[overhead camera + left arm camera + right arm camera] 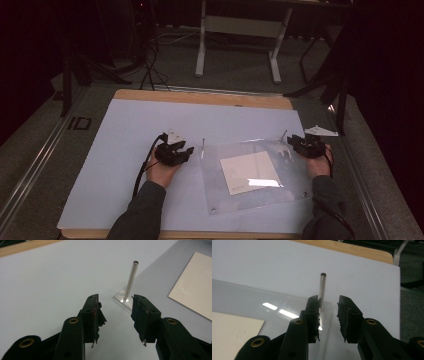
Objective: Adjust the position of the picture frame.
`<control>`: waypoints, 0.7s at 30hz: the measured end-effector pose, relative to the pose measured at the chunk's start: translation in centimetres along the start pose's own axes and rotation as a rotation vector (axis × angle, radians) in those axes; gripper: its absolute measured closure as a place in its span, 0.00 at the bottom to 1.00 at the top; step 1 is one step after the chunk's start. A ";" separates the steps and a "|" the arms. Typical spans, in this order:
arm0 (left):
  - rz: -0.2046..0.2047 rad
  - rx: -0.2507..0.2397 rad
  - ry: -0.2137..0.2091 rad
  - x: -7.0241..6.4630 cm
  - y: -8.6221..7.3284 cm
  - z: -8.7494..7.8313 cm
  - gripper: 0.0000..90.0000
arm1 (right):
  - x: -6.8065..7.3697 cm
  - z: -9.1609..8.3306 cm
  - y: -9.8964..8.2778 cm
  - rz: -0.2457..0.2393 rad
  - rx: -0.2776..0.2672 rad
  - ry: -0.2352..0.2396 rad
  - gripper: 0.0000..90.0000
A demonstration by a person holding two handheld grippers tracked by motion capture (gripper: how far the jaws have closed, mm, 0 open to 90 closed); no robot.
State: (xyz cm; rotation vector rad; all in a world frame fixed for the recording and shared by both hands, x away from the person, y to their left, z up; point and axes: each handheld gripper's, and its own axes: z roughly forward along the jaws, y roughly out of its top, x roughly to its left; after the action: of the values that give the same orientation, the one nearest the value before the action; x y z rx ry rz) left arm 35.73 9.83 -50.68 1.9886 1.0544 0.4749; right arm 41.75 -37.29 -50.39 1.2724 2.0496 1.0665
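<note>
Grippers at two corner posts of a clear acrylic sheet on a white-covered table.

From above, the clear sheet point(257, 175) lies flat on the white table cover point(125, 135) with a cream paper square point(250, 172) under or on it, and thin metal posts stand upright at its far corners. The left gripper point(176, 150), held in the person's left hand point(161, 172), sits just beside the sheet's far left corner; in the left gripper view its jaws stand apart with nothing between them, and the left post point(131, 280) rises just beyond the gap. The right gripper point(302, 144) is at the far right corner; its jaws are also apart, the right post point(322, 297) standing close against the inner face of one jaw, contact unclear.
</note>
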 end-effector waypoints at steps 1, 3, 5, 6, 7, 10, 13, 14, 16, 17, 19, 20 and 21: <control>0.000 0.000 0.000 0.0 0.0 0.0 0.64 | 0.0 0.3 0.1 0.002 -0.001 -0.001 0.78; 0.006 0.004 -0.019 -0.5 0.1 0.9 0.64 | 0.0 0.8 0.2 0.010 -0.009 0.022 0.78; 0.012 0.001 -0.029 -0.8 0.4 1.3 0.65 | 0.2 1.5 0.4 0.003 -0.006 0.029 0.78; 0.018 -0.005 -0.034 -1.1 0.7 1.7 0.65 | 0.3 1.8 0.4 0.007 -0.003 0.029 0.78; 0.026 -0.002 -0.035 -1.2 0.8 1.9 0.67 | 0.3 2.1 0.5 0.010 0.002 0.029 0.78; 0.017 -0.002 -0.045 -1.3 1.0 2.5 0.72 | 0.2 2.9 0.4 0.036 0.002 0.027 0.80; 0.010 -0.006 -0.051 -1.3 1.1 3.0 0.74 | 0.2 3.3 0.4 0.045 0.003 0.029 0.80; -0.003 -0.015 -0.061 -1.3 1.0 3.4 0.75 | 0.2 3.6 0.4 0.060 0.001 0.032 0.81; -0.023 -0.027 -0.070 -1.2 1.0 3.8 0.78 | 0.3 4.0 0.3 0.079 -0.006 0.035 0.83; -0.033 -0.031 -0.078 -1.1 1.0 4.0 0.80 | 0.4 4.3 0.3 0.081 -0.004 0.034 0.83; -0.033 -0.031 -0.078 -1.1 1.0 4.0 0.82 | 0.6 4.5 0.3 0.075 -0.002 0.029 0.83; -0.038 -0.035 -0.085 -1.3 0.9 4.6 0.83 | 0.7 4.8 0.4 0.071 0.008 0.016 0.85; -0.037 -0.032 -0.082 -1.3 0.9 4.8 0.84 | 0.6 4.8 0.5 0.071 0.006 0.013 0.86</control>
State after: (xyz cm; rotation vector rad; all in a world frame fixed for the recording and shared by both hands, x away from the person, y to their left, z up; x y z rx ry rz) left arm 38.51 6.13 -52.74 1.9409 1.0248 0.3849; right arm 45.29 -34.87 -52.75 1.3540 2.0323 1.1034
